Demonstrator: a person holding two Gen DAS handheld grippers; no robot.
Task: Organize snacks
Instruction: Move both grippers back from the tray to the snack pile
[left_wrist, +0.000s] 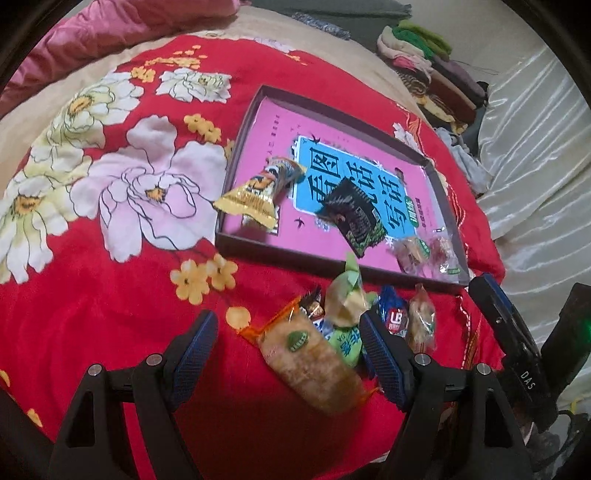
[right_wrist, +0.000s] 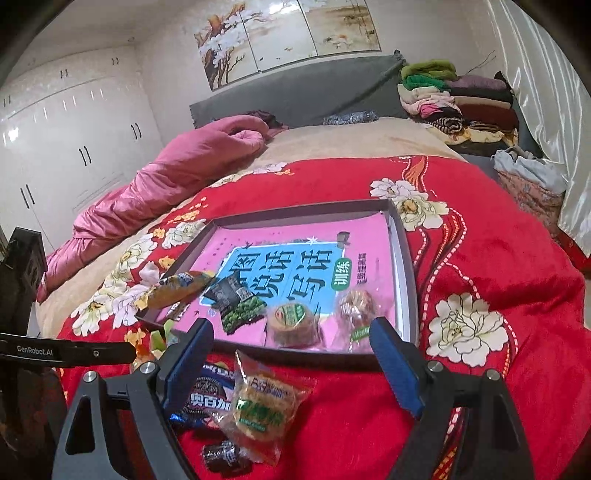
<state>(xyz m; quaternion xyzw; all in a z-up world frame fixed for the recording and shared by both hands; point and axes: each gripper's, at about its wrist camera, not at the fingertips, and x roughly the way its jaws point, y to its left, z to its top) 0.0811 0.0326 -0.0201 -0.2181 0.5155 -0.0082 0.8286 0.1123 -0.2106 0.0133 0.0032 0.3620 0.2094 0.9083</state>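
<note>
On the red floral bed cover (left_wrist: 110, 295), the left gripper (left_wrist: 288, 343) hovers with fingers spread over a near pile of snacks (left_wrist: 325, 332). Farther right, the shallow box (right_wrist: 402, 258) holds four packets. The right gripper (right_wrist: 291, 354), fingers spread, holds nothing above the cookie packet (right_wrist: 258, 406).

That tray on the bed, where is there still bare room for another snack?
The tray is free at its far end, beyond the black packet. Its near edge is crowded: round cake, clear-wrapped snack, gold-ended packet over the left rim.
</note>
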